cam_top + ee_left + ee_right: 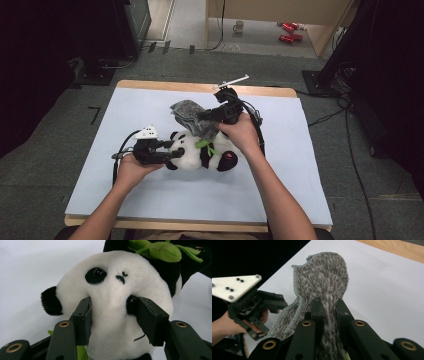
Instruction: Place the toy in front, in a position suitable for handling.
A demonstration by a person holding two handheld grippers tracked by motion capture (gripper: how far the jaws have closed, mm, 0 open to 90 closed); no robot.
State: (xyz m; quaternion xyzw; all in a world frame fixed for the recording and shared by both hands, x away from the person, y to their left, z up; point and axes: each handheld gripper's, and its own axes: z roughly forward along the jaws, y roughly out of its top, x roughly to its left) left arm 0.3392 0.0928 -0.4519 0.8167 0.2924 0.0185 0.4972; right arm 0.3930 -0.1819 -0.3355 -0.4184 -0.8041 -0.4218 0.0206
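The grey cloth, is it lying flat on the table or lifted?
Lifted: the right gripper pinches the grey cloth, which stands bunched above the table.

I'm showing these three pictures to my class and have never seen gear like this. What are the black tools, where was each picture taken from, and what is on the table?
A person holds a hand-operated clamp in each hand; no robot arm is involved. The high view looks down on the table. There a toy panda lies on a pale sheet.

The other two pictures come from cameras riding on the clamps. The left gripper has its jaws around the panda's face. The right gripper is pinching a grey fuzzy cloth and holding it above the panda.
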